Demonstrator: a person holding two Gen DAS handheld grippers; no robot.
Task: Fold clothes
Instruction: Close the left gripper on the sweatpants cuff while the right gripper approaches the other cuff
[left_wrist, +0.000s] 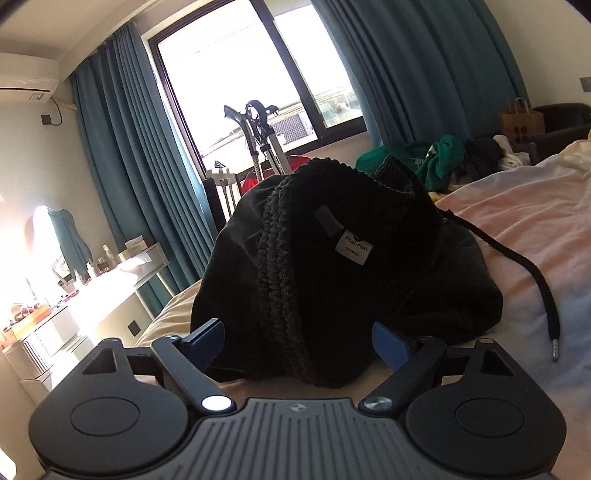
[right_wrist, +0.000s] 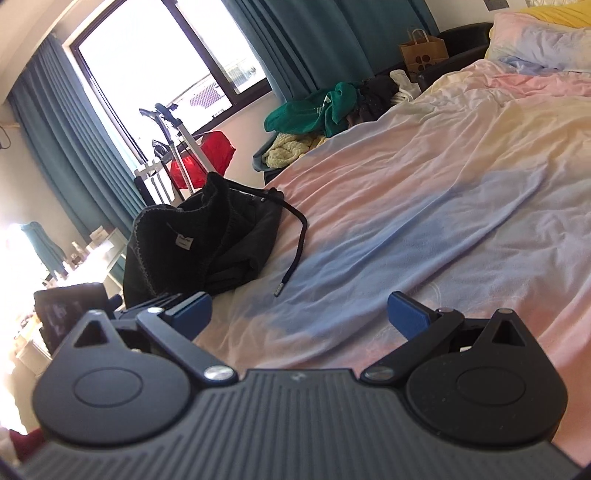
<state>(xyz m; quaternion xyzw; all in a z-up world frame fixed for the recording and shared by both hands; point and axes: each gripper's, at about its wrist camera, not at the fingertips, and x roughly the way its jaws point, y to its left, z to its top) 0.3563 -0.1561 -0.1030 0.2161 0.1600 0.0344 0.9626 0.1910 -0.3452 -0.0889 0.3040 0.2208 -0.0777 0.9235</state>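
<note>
A crumpled black garment (left_wrist: 332, 266) with an elastic waistband, a white label and a black drawstring (left_wrist: 535, 280) lies in a heap on the pastel bedsheet (left_wrist: 517, 229). My left gripper (left_wrist: 299, 343) is open, its blue pads on either side of the heap's near edge, close to it. In the right wrist view the same garment (right_wrist: 207, 240) lies to the far left, its drawstring (right_wrist: 295, 251) trailing onto the sheet. My right gripper (right_wrist: 299, 314) is open and empty over the bare sheet (right_wrist: 406, 206), to the right of the garment.
A pile of green, dark and yellow clothes (right_wrist: 325, 107) sits beyond the bed's far edge, with a paper bag (right_wrist: 423, 51) behind. A garment steamer stand (right_wrist: 177, 147) and red bag (right_wrist: 207, 155) stand by the window. A dresser (left_wrist: 92, 288) is at left. A pillow (right_wrist: 543, 40) lies at the bed's head.
</note>
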